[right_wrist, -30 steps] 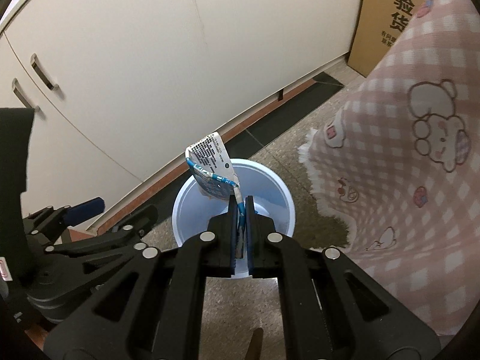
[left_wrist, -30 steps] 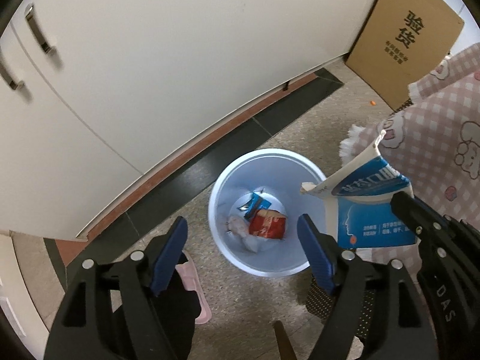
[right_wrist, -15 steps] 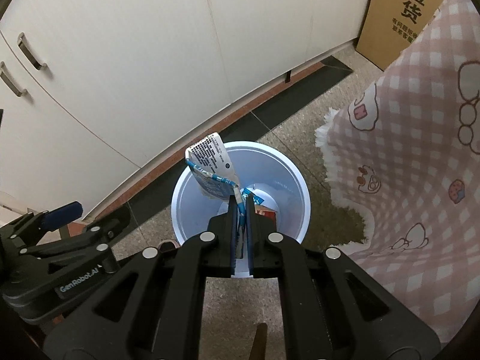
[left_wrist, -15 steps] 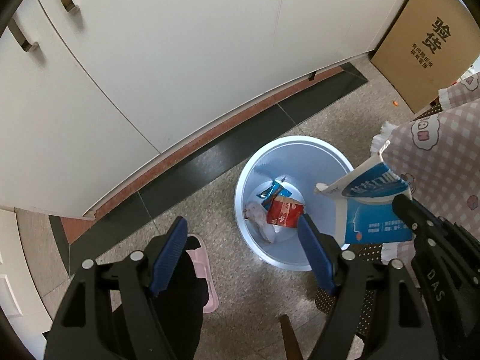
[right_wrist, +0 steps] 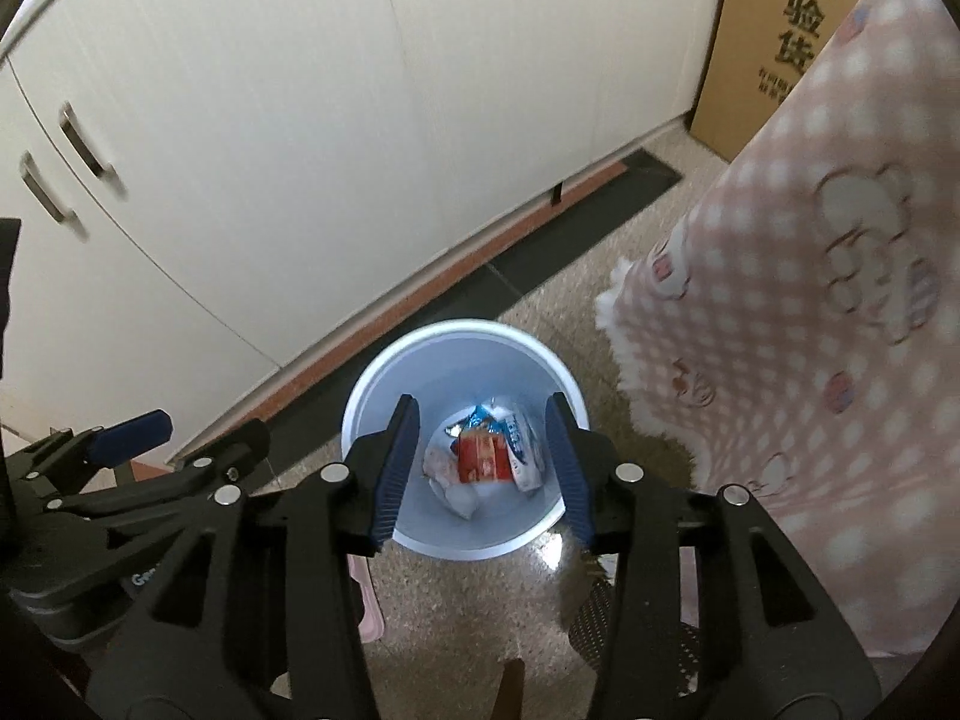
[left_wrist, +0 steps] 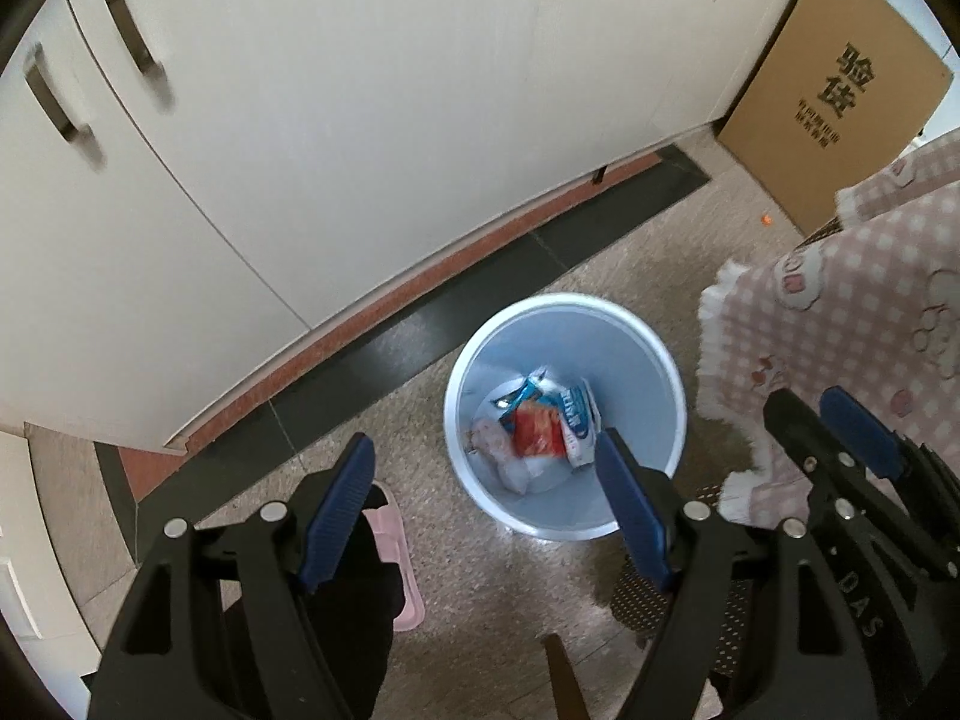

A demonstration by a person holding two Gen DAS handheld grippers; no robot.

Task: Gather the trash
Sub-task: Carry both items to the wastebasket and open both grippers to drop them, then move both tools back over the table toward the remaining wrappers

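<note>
Right hand-held gripper (right_wrist: 480, 468) is spreading its jaws over the bin (right_wrist: 372, 384), nothing between them; the blue-white wrapper (right_wrist: 523, 450) already lies inside. Left hand-held gripper (left_wrist: 480, 504) hangs wide and empty. Drop step looks done, so next probably means finding more trash.

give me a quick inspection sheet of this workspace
surface: speckled stone floor, dark tile strip along the cabinets
job's things: round pale blue plastic bin; inside, red snack packet, blue-white wrapper, white crumpled scraps
clutter: pink slipper, brown cardboard box
grippers: left gripper open, empty; right gripper jaws opening, nothing between them
cables: nothing seen
surroundings: white cabinet doors, pink checked cloth
</note>
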